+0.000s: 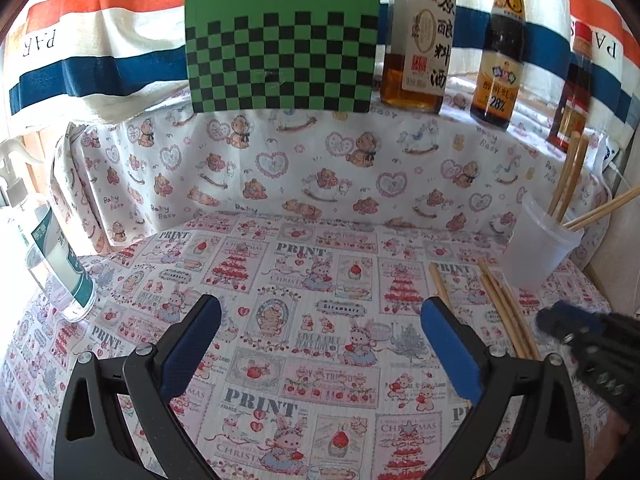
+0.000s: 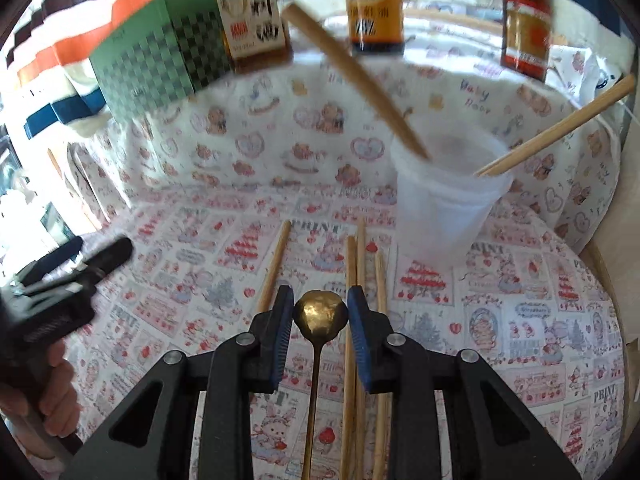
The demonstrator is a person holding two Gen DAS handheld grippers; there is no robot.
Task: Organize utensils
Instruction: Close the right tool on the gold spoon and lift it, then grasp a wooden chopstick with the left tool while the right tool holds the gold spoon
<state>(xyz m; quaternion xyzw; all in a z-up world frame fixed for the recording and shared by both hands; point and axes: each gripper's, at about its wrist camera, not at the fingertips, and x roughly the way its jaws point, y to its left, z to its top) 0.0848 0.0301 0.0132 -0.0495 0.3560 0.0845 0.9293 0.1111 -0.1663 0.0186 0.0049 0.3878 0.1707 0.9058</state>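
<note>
A gold spoon [image 2: 320, 314] sits between the pads of my right gripper [image 2: 320, 316], which is closed on its bowl, handle running back under the gripper. Several wooden chopsticks [image 2: 352, 264] lie on the printed cloth below it. A translucent plastic cup [image 2: 444, 200] stands ahead to the right with chopsticks [image 2: 360, 80] leaning in it. In the left wrist view the cup [image 1: 536, 248] is at the right, loose chopsticks [image 1: 504, 308] lie beside it, and my left gripper [image 1: 320, 316] is open and empty over the cloth. The right gripper [image 1: 580, 332] shows blurred at the right edge.
Three sauce bottles [image 1: 416, 36] and a green checkered board [image 1: 280, 44] stand on the raised ledge at the back. A clear bottle [image 1: 60, 268] stands at the left. The ledge wall, draped in bear-print cloth [image 1: 320, 168], bounds the surface behind.
</note>
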